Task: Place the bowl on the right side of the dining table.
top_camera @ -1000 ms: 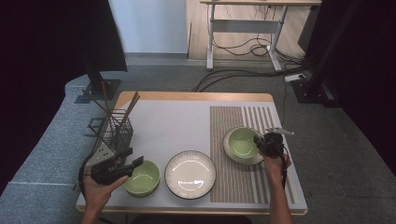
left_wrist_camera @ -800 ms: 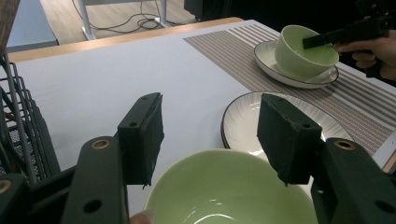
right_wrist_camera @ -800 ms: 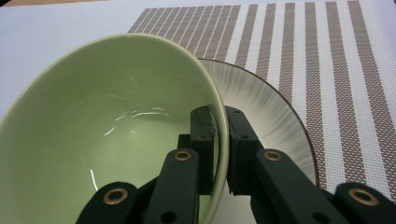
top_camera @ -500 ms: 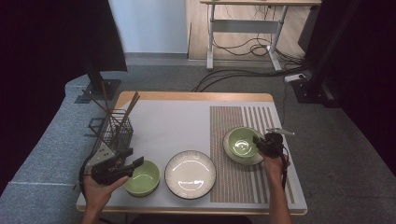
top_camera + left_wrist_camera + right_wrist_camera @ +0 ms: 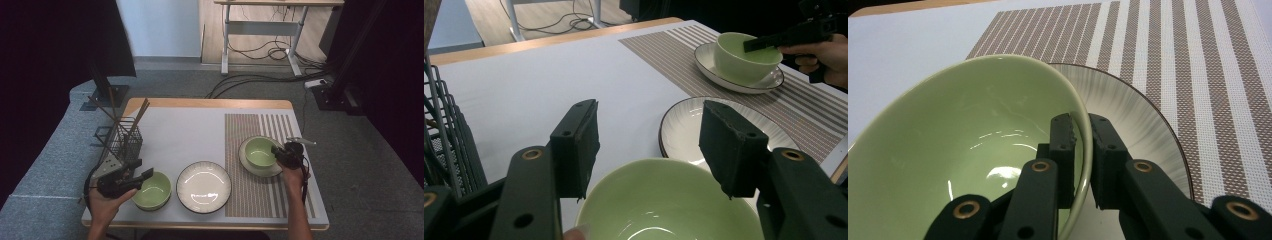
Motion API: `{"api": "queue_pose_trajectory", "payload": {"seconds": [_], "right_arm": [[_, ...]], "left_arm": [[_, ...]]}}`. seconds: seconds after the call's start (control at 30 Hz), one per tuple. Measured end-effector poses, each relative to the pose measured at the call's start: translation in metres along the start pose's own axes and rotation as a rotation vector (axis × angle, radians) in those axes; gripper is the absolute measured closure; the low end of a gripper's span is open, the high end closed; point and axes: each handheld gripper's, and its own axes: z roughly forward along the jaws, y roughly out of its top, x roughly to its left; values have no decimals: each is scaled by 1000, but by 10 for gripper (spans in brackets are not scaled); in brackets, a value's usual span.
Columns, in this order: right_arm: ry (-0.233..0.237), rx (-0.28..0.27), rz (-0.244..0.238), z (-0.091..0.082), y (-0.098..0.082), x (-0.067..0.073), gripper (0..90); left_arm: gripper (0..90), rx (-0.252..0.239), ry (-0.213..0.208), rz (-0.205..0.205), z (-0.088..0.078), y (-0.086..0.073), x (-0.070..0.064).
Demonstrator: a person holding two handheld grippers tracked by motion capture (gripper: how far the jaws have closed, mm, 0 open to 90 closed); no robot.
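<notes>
green bowl (image 5: 259, 151), brown-striped placemat (image 5: 260, 190), white plate (image 5: 203, 186)

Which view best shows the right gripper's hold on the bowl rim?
Right gripper view: the right gripper has one jaw each side of the green bowl wall. High view shows it small; left gripper view shows it far off.

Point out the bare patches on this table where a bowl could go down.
The widest free patch is the grey mat between the wire rack and the striped placemat, behind the empty plate. The striped placemat's near end is also bare. The front left is crowded: the left tool at one green bowl. The right tool grips the other bowl.
</notes>
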Motion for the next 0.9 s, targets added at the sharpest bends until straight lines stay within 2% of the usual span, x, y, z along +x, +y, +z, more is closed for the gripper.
{"api": "queue_pose_trajectory", "payload": {"seconds": [0.13, 0.43, 0.5, 0.57, 0.67, 0.8, 0.9], "right_arm": [[1, -1, 2, -1, 0, -2, 802], [-21, -2, -27, -1, 0, 0, 785], [-24, -1, -24, -1, 0, -1, 742], [-31, -7, -24, -1, 0, -2, 658], [-20, -52, -20, -6, 2, -2, 577], [-26, -94, -33, -13, 6, 2, 522], [-24, -107, -53, -18, 9, 6, 495]], "left_arm": [[412, 1, 0, 0, 0, 0, 0], [412, 7, -5, 0, 1, 0, 0], [412, 8, -6, 0, 1, 0, 0], [412, 7, -5, 2, 2, 0, -1], [411, 6, -5, 4, 2, 0, -1], [410, 3, -2, 0, 1, 0, 0], [410, -1, 3, -3, -1, 0, 2]]}}
